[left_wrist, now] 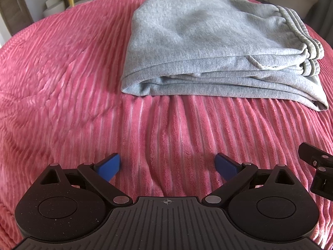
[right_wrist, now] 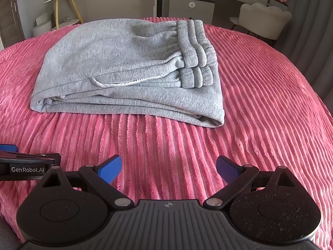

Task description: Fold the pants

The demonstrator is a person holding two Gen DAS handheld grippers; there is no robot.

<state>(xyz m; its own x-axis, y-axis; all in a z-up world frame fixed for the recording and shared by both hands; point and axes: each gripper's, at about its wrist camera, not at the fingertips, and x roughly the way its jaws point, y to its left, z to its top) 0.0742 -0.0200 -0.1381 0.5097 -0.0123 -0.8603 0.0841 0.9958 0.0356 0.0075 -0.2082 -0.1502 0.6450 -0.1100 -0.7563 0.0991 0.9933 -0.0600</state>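
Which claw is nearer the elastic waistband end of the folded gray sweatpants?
Right, slightly. The waistband lies at the sweatpants' right end. The right claw hovers open short of that half; the left claw, also open, sits beside it, short of the folded left end.

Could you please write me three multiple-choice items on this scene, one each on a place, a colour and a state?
1. Where do the grey sweatpants lie?
A. on the pink ribbed bedspread
B. on a chair
C. on the floor

2. What colour are the gripper finger pads?
A. red
B. blue
C. white

3. How are the sweatpants?
A. spread flat
B. hanging
C. folded in stacked layers

Answers: 1 A, bedspread shows all round them. 2 B, both pads are blue on the right gripper and the left gripper. 3 C, layered edges and doubled waistband show.
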